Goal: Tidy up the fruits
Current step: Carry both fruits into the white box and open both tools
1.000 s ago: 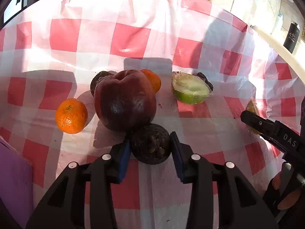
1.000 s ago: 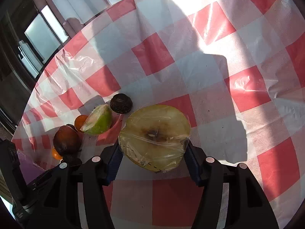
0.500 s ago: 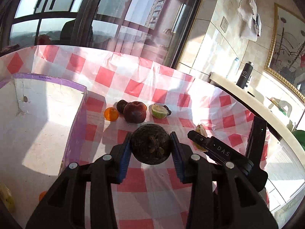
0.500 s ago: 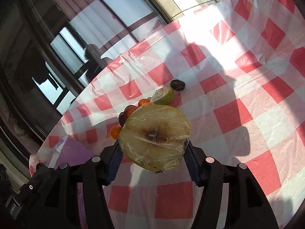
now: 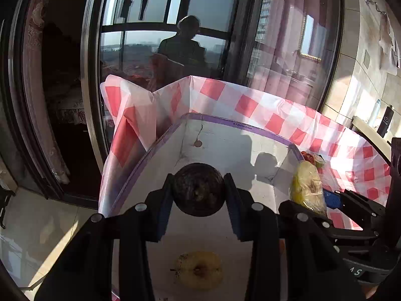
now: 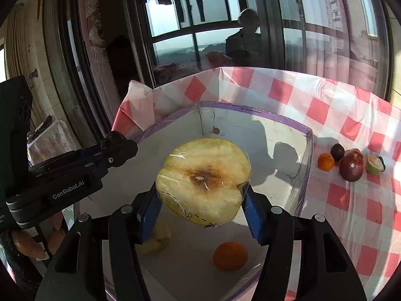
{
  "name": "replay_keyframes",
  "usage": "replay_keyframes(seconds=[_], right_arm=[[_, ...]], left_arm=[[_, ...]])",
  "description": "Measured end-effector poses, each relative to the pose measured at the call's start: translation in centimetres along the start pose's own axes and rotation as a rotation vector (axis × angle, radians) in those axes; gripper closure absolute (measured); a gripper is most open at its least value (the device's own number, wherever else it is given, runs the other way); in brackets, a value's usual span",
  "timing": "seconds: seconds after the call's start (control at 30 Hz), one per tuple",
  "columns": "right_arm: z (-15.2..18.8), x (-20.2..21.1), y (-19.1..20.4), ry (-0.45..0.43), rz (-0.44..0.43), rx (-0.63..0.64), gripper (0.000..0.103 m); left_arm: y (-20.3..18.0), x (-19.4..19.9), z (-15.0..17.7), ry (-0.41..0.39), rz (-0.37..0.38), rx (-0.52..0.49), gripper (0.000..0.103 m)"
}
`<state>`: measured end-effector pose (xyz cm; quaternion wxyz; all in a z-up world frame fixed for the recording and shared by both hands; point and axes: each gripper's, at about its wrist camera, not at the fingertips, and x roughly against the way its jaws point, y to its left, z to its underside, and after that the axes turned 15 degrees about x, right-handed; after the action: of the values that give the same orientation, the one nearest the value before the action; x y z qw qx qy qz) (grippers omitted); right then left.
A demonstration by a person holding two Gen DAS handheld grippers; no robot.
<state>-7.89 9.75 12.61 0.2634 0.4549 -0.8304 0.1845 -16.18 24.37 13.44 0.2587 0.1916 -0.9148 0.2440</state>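
My left gripper (image 5: 199, 195) is shut on a dark round fruit (image 5: 198, 190) and holds it above the white box with a purple rim (image 5: 238, 148). A wrapped apple half (image 5: 198, 269) lies on the box floor below. My right gripper (image 6: 200, 200) is shut on a plastic-wrapped apple half (image 6: 203, 180), also above the box (image 6: 275, 130); it shows in the left wrist view (image 5: 308, 188). An orange (image 6: 230, 255) and a pale fruit piece (image 6: 156, 238) lie in the box.
On the red-checked tablecloth (image 6: 351, 200) right of the box lie an orange (image 6: 325, 161), a small dark fruit (image 6: 337, 151), a red apple (image 6: 351, 166) and a green fruit half (image 6: 375, 164). Windows stand behind the table's far edge.
Both grippers have lifted their fruit off the tablecloth and swung left, from the fruit group to above the box.
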Motion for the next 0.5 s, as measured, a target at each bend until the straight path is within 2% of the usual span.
replay_keyframes(seconds=[0.13,0.2,0.4,0.5], right_arm=[[1.2,-2.4,0.9,0.17,0.029,0.074,0.044],[1.5,-3.1,1.2,0.224,0.077,0.145,0.044],[1.8,-4.8,2.7,0.386,0.113,0.316,0.044],[2.1,-5.8,3.5,0.476,0.124,0.417,0.044]], left_arm=[[-0.4,-2.4,1.1,0.083,-0.05,-0.116,0.063],[-0.7,-3.1,1.3,0.114,-0.066,-0.165,0.063],[-2.0,-5.7,2.4,0.255,-0.169,-0.326,0.063],[-2.2,-6.3,3.0,0.298,-0.219,-0.404,0.063]])
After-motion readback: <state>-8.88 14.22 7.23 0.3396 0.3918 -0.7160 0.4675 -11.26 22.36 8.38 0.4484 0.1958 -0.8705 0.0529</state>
